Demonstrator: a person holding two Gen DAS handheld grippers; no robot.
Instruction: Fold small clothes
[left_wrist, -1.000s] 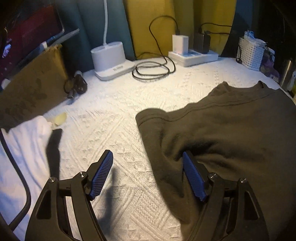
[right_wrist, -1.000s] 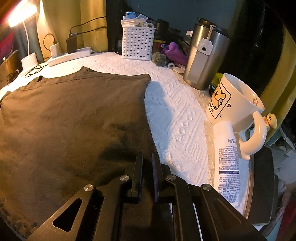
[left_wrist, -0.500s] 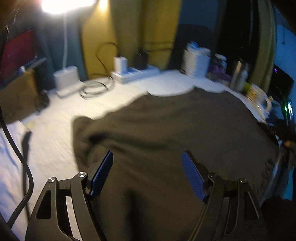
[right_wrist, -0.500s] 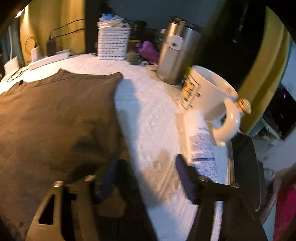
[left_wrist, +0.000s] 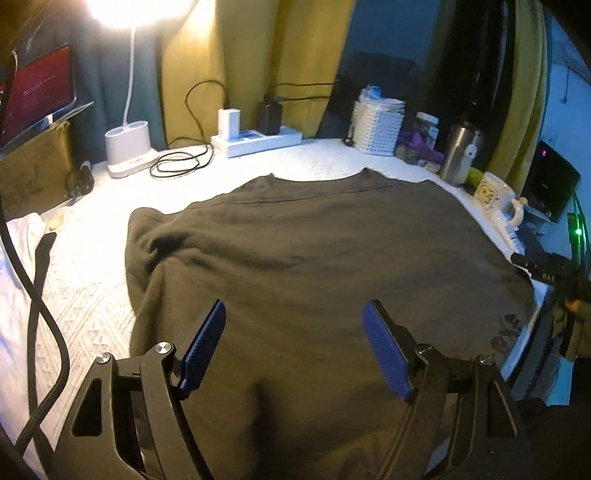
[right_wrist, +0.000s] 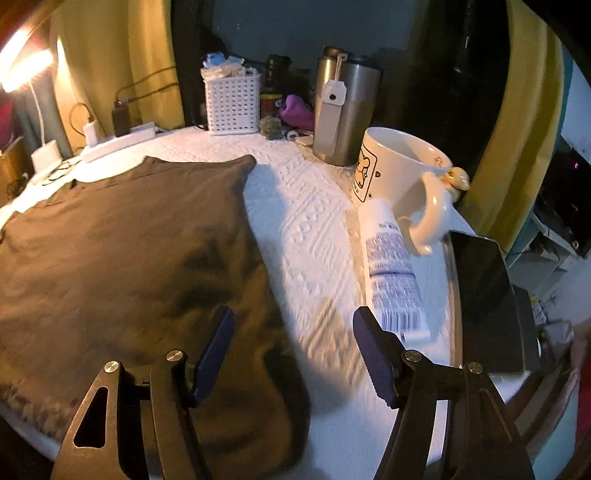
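Left wrist view puts the brown shirt (left_wrist: 314, 258) spread flat across the white-covered tabletop (left_wrist: 92, 295), its left side rumpled in a fold. My left claw (left_wrist: 293, 347) hangs over its near part, blue pads apart, gripping nothing. My right claw (right_wrist: 291, 350) is also apart and empty, straddling the shirt's right edge. Risk, as I judge it: a sideways sweep on that side could knock the white tube (right_wrist: 391, 266) lying just beside my right pad, or the cartoon mug (right_wrist: 399, 173) touching it, off the edge. A bad pinch could also drag the rumple further. The tube carries fine print and a barcode, too blurred to read.
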